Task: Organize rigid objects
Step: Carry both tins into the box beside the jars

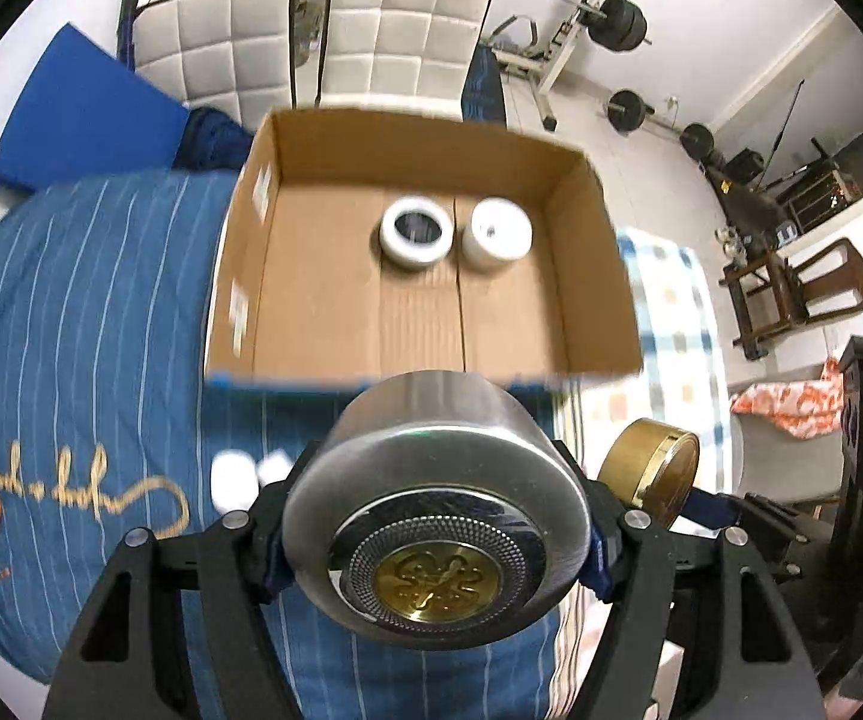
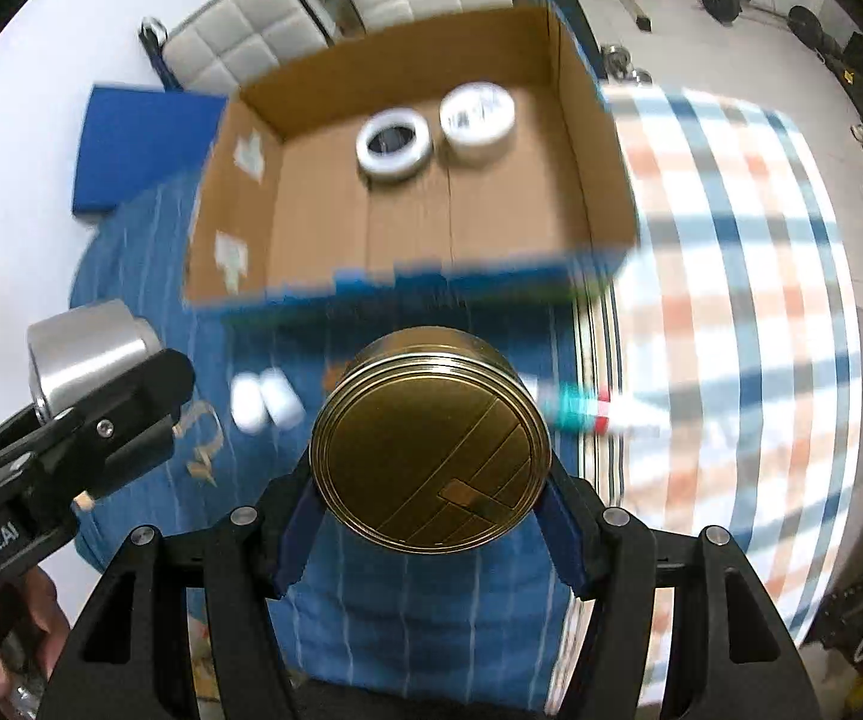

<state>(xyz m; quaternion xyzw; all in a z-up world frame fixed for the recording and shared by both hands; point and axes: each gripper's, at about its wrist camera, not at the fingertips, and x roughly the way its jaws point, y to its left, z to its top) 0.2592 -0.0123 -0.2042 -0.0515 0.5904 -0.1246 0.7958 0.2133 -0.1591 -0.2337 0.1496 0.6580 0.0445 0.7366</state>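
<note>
Status: both grippers loaded, hovering short of the cardboard box [image 1: 419, 312], which sits on the blue striped bedcover [image 1: 89, 312]. Left gripper [image 1: 437, 540] clamped on the silver tin [image 1: 437, 516], fingers on its sidewall, lid w/ gold emblem facing the cam. Right gripper [image 2: 431, 486] clamped on the gold tin [image 2: 431, 444], same sideways hold, lid toward the cam. Both tins off the bed, near edge of box just ahead of them.

Risks, as I judge them:
- Smooth round metal walls held by two pads only, so a tin could roll or slip out if the grip eases mid-carry.
- Near box wall is in the path; coming in low would clip it and shove the box across the soft bedding.
- Grippers sit close side by side; going in together risks tins knocking each other.
- White roll [image 1: 416, 231] and white jar [image 1: 499, 234] already sit at the far end of the box, just beside each other. Dropping there could hit them; the near half of the box floor is free.

Count: 2 tins in hand (1 silver, 1 gold), 2 white items in box, 2 small white objects [image 2: 266, 402] left on the bed, 1 tube-like item [image 2: 599, 417] w/ green and red, too blurred to ID.
</note>
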